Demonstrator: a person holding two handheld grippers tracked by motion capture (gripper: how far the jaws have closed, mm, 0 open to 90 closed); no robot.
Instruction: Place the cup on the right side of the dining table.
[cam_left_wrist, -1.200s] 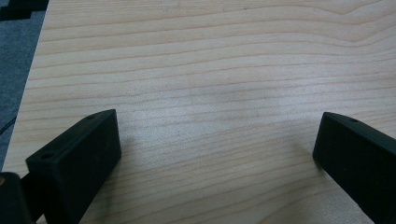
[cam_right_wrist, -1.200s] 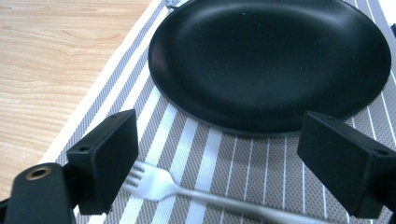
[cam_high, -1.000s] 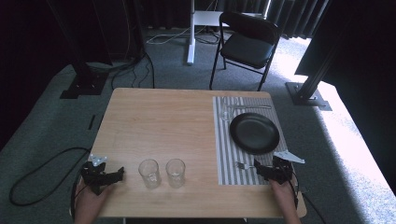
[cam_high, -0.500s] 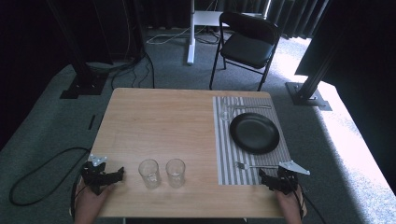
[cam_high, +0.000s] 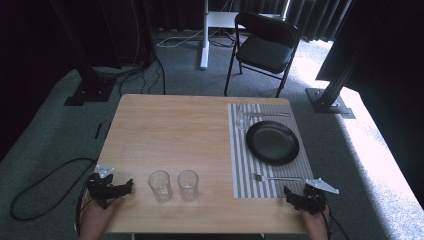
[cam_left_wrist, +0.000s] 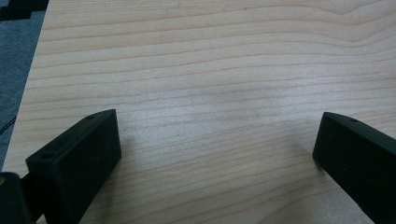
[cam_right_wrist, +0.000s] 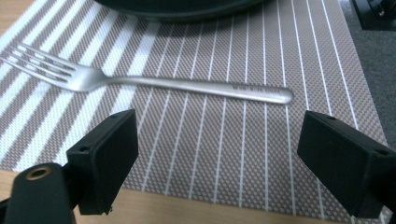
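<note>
Two black jaws of the right gripper (cam_right_wrist: 217, 163) are seen rising from the bottom, set wide apart and empty, above the near edge of a striped placemat (cam_right_wrist: 224, 140). A metal fork (cam_right_wrist: 154, 83) is laid flat on the placemat just beyond the jaws, tines to the left and handle to the right. The rim of a black plate (cam_right_wrist: 182, 8) is cut off at the top. Bare wooden tabletop (cam_right_wrist: 154, 207) is shown below the placemat's near edge.

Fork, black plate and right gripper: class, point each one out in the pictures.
Fork (cam_right_wrist: 154, 83): right gripper view, on its handle near the tines.
Black plate (cam_high: 272, 142): high view, its centre.
Right gripper (cam_right_wrist: 217, 163): right gripper view, between its open jaws.
</note>
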